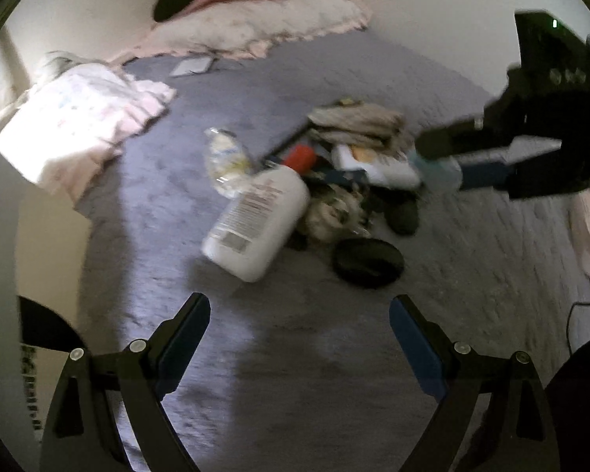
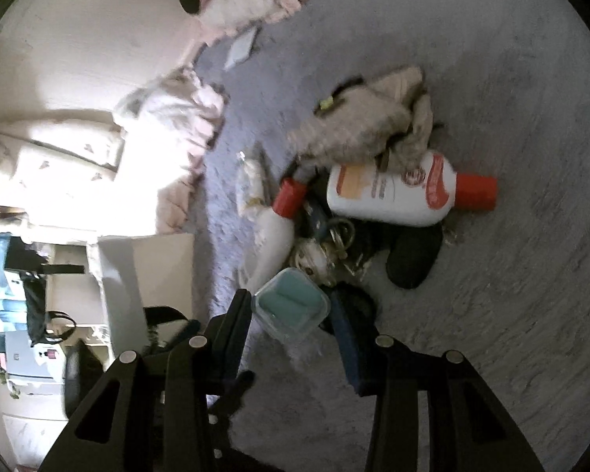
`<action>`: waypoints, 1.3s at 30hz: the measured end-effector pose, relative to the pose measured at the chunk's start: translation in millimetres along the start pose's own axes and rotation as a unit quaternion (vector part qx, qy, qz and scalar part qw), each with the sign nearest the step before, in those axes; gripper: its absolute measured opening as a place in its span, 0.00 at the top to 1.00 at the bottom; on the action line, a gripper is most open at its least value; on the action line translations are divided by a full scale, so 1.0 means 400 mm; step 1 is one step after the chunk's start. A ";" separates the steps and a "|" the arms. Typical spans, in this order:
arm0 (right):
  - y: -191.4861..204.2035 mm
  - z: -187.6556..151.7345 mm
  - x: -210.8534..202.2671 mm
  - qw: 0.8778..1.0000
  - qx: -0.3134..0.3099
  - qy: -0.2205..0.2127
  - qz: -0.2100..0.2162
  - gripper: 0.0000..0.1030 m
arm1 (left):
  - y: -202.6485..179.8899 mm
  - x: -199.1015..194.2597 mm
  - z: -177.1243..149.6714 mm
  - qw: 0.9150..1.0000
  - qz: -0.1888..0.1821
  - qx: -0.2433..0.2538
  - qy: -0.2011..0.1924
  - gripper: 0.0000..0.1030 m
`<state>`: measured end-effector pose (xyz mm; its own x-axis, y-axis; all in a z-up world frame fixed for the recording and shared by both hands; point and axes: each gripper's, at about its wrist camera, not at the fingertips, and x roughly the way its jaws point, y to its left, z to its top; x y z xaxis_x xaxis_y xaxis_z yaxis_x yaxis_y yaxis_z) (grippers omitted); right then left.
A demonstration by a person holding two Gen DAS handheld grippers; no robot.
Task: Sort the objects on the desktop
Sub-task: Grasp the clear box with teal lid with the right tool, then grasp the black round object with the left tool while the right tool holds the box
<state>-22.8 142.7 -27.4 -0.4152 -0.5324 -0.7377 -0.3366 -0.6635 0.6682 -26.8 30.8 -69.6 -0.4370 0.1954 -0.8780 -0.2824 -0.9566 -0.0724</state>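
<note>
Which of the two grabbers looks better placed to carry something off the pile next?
The right gripper: it is clamped on the small teal box. The left gripper hangs open and empty.

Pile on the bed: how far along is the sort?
Early. Done: nothing visibly sorted. In hand: the right tool grips a small teal box; the left tool is open and empty. Left: the heap, including two red-capped white bottles, beige cloth and a black round case.

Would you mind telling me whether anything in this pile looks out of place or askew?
Yes: both white bottles lie toppled on their sides on the grey bedcover, heaped with a beige cloth and other clutter. The right gripper grips a small teal box.
</note>
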 end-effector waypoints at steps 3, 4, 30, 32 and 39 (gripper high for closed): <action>-0.015 0.001 -0.021 1.000 -0.003 -0.010 0.003 0.63 | -0.034 0.026 0.000 1.000 0.002 -0.003 0.004 0.11; -0.019 0.002 -0.023 1.000 -0.004 -0.011 0.005 0.63 | -0.042 0.030 0.002 1.000 -0.006 -0.007 0.001 0.11; -0.059 0.039 -0.058 0.994 -0.002 -0.037 0.102 0.63 | -0.124 0.200 0.039 0.999 0.000 -0.054 0.002 0.11; -0.062 0.038 -0.056 0.994 0.001 -0.034 0.100 0.63 | -0.125 0.203 0.036 0.999 0.000 -0.054 0.004 0.11; -0.062 0.035 -0.057 0.996 0.001 -0.034 0.087 0.63 | -0.139 0.210 0.033 0.999 0.009 -0.031 0.005 0.13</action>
<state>-16.9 178.8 -25.8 -0.5233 -0.6031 -0.6019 -0.2563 -0.5623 0.7862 -59.0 103.2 -133.1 -0.4332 0.1767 -0.8838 -0.2207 -0.9715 -0.0861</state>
